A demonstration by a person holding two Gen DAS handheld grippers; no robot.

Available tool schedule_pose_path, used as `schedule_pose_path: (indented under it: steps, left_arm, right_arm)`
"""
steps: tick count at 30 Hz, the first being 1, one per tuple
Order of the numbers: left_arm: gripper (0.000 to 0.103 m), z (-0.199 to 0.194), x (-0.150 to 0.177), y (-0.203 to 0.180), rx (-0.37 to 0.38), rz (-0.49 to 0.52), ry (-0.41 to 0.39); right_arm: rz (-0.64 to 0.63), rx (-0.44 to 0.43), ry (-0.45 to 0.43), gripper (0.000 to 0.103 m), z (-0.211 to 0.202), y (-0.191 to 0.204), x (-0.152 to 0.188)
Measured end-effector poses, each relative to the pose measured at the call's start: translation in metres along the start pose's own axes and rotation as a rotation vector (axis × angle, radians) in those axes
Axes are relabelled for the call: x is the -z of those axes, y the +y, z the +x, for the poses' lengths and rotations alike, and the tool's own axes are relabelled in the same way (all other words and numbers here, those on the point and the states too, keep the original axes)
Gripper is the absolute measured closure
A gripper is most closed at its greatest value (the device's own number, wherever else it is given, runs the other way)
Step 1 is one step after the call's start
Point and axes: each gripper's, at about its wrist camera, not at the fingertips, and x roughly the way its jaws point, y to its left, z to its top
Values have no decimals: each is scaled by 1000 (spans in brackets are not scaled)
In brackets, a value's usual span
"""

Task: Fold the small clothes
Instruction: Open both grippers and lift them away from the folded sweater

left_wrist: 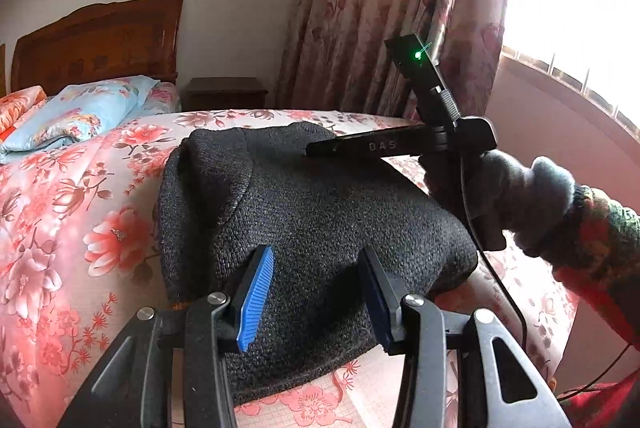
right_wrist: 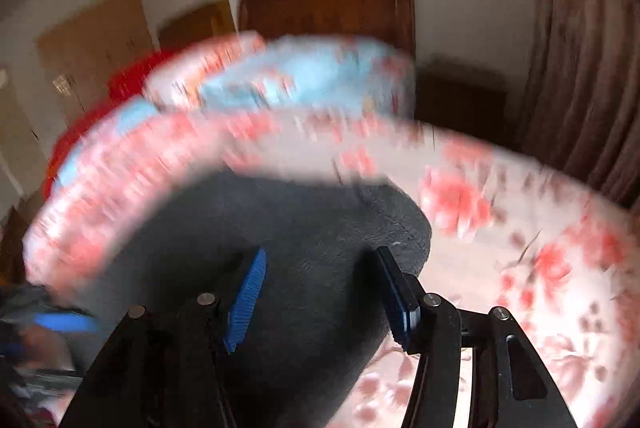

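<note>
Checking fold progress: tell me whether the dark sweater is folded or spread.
Folded, at least partly: the sweater lies as a compact doubled bundle on the bed, no sleeves spread.

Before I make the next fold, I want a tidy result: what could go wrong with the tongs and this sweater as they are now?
1. Both tongs stand open over the dark knit sweater: the left tongs may pinch only the top layer.
2. The right wrist view is blurred, so where the right tongs will land is hard to judge.
3. The cable beside the sweater's edge could snag it.
</note>
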Motion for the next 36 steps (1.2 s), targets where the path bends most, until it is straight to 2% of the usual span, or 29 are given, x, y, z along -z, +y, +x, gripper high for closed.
schedule_pose_path:
  steps: [1, 4, 7, 10, 12, 14, 16, 17, 20, 22, 25, 26, 28, 36]
  left_arm:
    - [58, 0, 0, -1, -7, 7, 8]
    - [58, 1, -1, -1, -9, 12, 12]
    - [58, 4, -4, -3, -21, 12, 10]
    - [58, 6, -3, -5, -34, 18, 3]
    - [58, 6, -3, -5, -32, 16, 1]
    - [58, 4, -1, -7, -34, 24, 9]
    - [58, 4, -1, -8, -47, 30, 14]
    - [58, 4, -2, -9, -50, 28, 16]
    - [58, 3, -1, -10, -65, 23, 17]
    - [58, 3, 0, -13, -79, 26, 16]
    - [58, 1, 2, -15, -96, 35, 18]
    - [58, 1, 3, -16, -102, 40, 19]
    - [58, 0, 5, -17, -109, 47, 18]
    - [58, -6, 12, -19, -132, 54, 22]
  right_arm:
    - [15, -3, -13, 0, 1, -3, 2]
    - [44, 67, -77, 0, -31, 5, 1]
    - [-2, 45, -213, 0, -86, 33, 13]
    - [-95, 59, -249, 0, -115, 69, 37]
    - [-125, 53, -221, 0, -113, 83, 57]
    - [-154, 90, -124, 0, -90, 90, 78]
    - [-91, 69, -166, 0, -92, 85, 84]
    - [-48, 60, -150, 0, -93, 82, 81]
    - [-83, 120, -204, 0, -106, 93, 78]
    - [-92, 109, -227, 0, -112, 101, 82]
    - [-116, 131, -157, 0, -95, 107, 91]
    - [-105, 123, -183, 0, -95, 105, 94]
    - [-62, 104, -181, 0, -96, 98, 96]
    - [-29, 113, -187, 0, -98, 97, 106]
